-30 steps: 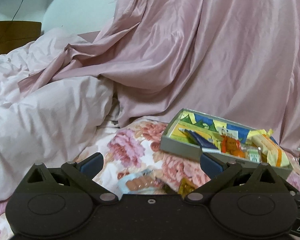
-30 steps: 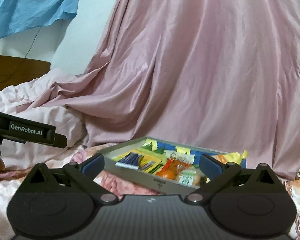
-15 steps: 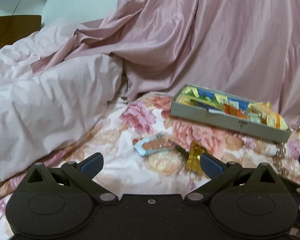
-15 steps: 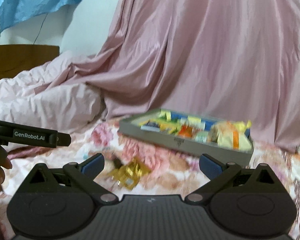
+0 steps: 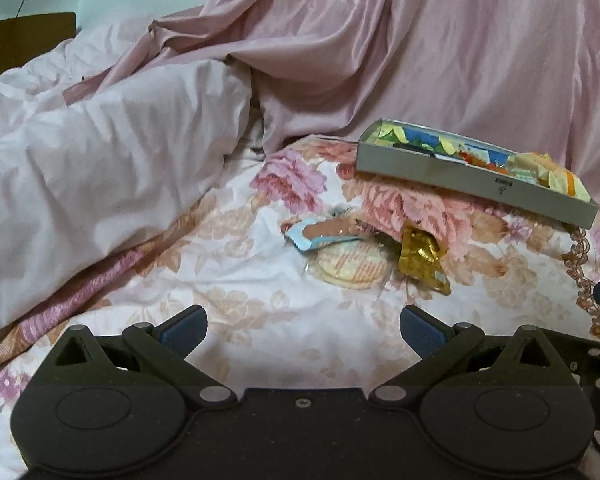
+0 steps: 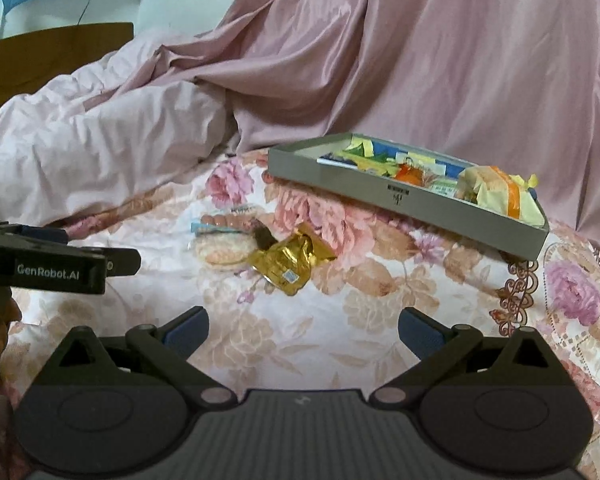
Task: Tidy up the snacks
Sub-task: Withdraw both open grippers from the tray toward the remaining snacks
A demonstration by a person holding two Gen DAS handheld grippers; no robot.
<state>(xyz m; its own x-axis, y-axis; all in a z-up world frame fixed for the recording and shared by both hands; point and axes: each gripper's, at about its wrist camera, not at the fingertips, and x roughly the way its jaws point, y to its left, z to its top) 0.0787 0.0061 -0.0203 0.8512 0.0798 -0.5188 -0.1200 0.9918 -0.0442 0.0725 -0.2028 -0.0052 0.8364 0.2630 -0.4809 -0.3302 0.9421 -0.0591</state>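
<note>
A grey tray (image 5: pixel 472 178) (image 6: pixel 340 178) holding several snack packets sits on the floral bedsheet at the right. In front of it lie loose snacks: a light-blue packet (image 5: pixel 324 234) (image 6: pixel 220 224), a round cracker pack (image 5: pixel 350 266) (image 6: pixel 224 250) and a gold wrapper (image 5: pixel 422 258) (image 6: pixel 290 260). My left gripper (image 5: pixel 303 330) is open and empty, above the sheet short of these snacks. My right gripper (image 6: pixel 303 330) is open and empty, also short of them. The left gripper's body (image 6: pixel 60 266) shows at the left of the right wrist view.
A rumpled pale pink duvet (image 5: pixel 100 160) (image 6: pixel 100 140) is piled at the left. A draped pink sheet (image 5: pixel 420 40) (image 6: pixel 420 48) rises behind the tray. A wooden headboard (image 6: pixel 52 56) stands at the far left.
Both grippers have pulled back and tilted down, so the loose snacks on the sheet now show fully in both views. The jaws stayed open.
</note>
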